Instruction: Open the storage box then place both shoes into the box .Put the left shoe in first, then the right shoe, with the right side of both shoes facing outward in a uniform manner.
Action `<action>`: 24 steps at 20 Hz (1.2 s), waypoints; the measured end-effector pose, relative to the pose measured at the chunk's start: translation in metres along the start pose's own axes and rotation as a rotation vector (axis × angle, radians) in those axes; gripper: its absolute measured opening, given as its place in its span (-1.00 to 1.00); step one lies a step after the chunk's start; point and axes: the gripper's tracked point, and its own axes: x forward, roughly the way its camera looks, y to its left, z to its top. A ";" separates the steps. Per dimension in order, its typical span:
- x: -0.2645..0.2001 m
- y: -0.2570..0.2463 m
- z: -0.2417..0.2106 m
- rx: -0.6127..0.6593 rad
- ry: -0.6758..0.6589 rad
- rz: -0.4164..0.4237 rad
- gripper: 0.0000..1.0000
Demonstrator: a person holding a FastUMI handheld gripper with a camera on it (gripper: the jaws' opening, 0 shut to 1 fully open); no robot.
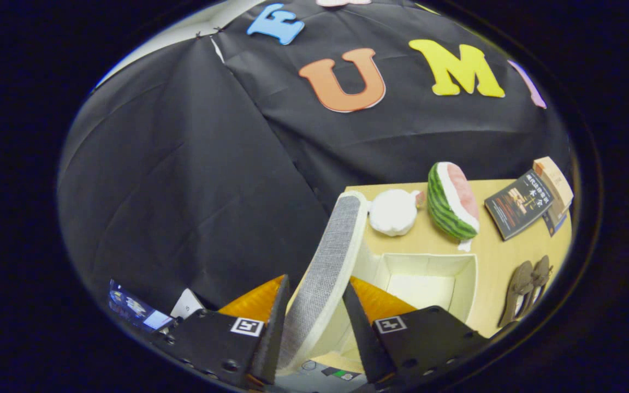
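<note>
We are viewing the claw (314, 327) with its fingers apart, the raised grey lid (326, 267) standing between them; whether both fingers are pressing on it we cannot tell. The open storage box (459, 297) is sitting on the bench (489, 251), the shoes (527, 286) lying just beside it. A watermelon toy (448, 204) is resting near the far edge.
</note>
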 end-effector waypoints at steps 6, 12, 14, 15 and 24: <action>-0.023 0.005 -0.002 -0.086 -0.011 0.022 0.89; -0.042 -0.071 -0.012 -0.030 -0.001 -0.052 0.92; -0.047 -0.108 -0.022 0.002 0.026 -0.078 0.92; -0.050 -0.127 -0.026 0.007 0.035 -0.089 0.92; -0.078 -0.282 -0.082 0.054 0.115 -0.214 0.92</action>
